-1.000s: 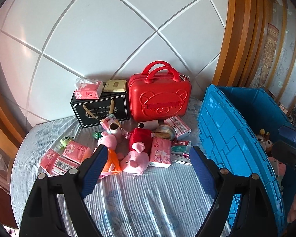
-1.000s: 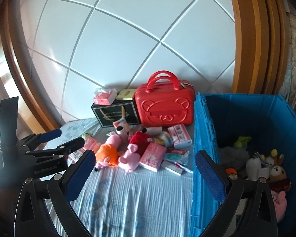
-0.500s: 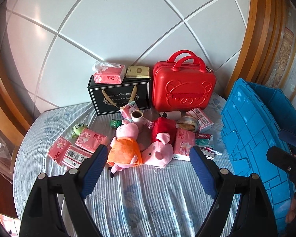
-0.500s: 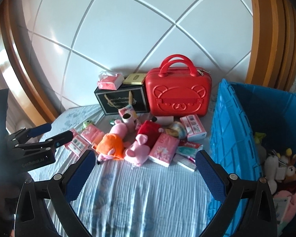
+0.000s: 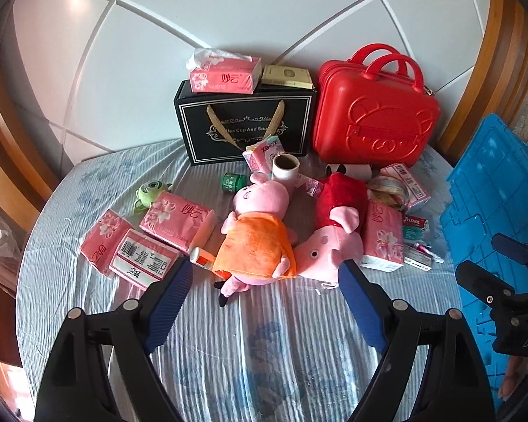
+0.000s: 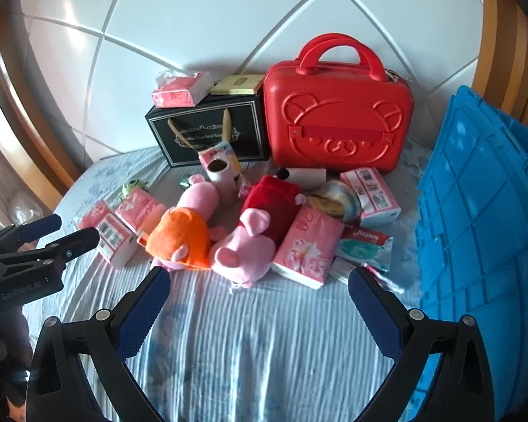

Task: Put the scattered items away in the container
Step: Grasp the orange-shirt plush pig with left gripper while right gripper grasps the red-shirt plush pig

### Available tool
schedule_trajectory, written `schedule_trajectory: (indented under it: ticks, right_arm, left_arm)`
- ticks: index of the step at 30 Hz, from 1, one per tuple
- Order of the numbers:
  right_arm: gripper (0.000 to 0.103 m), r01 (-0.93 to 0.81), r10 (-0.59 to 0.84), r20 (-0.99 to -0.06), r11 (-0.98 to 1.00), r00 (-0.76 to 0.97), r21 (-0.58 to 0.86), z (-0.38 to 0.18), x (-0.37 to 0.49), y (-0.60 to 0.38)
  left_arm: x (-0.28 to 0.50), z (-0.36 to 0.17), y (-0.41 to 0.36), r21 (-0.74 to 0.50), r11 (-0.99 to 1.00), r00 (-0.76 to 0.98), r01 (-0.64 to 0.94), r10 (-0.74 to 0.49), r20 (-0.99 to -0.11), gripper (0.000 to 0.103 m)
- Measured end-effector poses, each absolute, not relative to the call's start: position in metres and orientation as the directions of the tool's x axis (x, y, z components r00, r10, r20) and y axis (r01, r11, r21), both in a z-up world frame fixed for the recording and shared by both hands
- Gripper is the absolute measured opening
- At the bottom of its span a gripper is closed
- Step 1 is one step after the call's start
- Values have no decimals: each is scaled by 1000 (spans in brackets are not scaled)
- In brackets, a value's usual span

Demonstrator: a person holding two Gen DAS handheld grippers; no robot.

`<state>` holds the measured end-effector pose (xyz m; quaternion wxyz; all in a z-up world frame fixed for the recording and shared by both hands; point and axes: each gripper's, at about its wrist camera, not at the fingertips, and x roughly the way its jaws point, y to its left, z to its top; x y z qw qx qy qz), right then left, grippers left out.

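Note:
Two pig plushes lie side by side on the striped cloth: one in an orange dress (image 5: 257, 235) (image 6: 183, 235), one in a red dress (image 5: 334, 225) (image 6: 260, 225). Pink tissue packs (image 5: 172, 218) (image 6: 306, 246), a cardboard tube (image 5: 286, 168) and a Tylenol box (image 6: 366, 242) lie around them. The blue crate (image 5: 492, 193) (image 6: 482, 204) stands at the right. My left gripper (image 5: 264, 277) (image 6: 42, 242) hangs open just before the orange pig's feet. My right gripper (image 6: 258, 281) (image 5: 503, 281) is open too, short of the red-dressed pig, with nothing between its fingers.
A red hard case (image 5: 373, 112) and a black gift box (image 5: 246, 123) stand against the white padded wall, with a tissue box (image 5: 225, 74) on top of the gift box. A green toy (image 5: 151, 190) and a small green jar (image 5: 233, 181) lie at the left. Wooden frames border both sides.
Both grippers have come down and closer to the pile, so the plushes look larger and nearer the fingertips. The crate has slid toward the right edge. Both stay open.

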<state>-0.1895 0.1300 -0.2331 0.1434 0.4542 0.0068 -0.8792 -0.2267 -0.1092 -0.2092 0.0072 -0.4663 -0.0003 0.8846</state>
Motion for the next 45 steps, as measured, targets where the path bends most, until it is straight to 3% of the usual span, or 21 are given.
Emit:
schedule_trajectory:
  ticks: [17,33,37,42,45]
  right_arm:
    - [102,289,-164,-845,-957,-510,12,-341,-259,80]
    - [101,283,-135,-890,-959,-435,8,-413,-304,56]
    - [103,279,-131,-886,-960,-445,2,-421,-313,50]
    - [100,294,-127,-900,-956,-416,-2,-430,-325,42]
    - [88,290,-149,-909,-957,-390,33,-434,-325,45]
  left_arm:
    - [-321,-327,-111,37,-999,-481,-8,-29,-876,85]
    - [-373,-383,-96,42,-999,-419,-23,-28,-908,85]
    - [-383,-398,-95,34,-999,-380,-35,-18,-925,95]
    - [-388,-404,-96,9,-999,-354,-44,8,-935,96]
    - [-385,-402,-93,2,-997,-357,-74,24,-934,81]
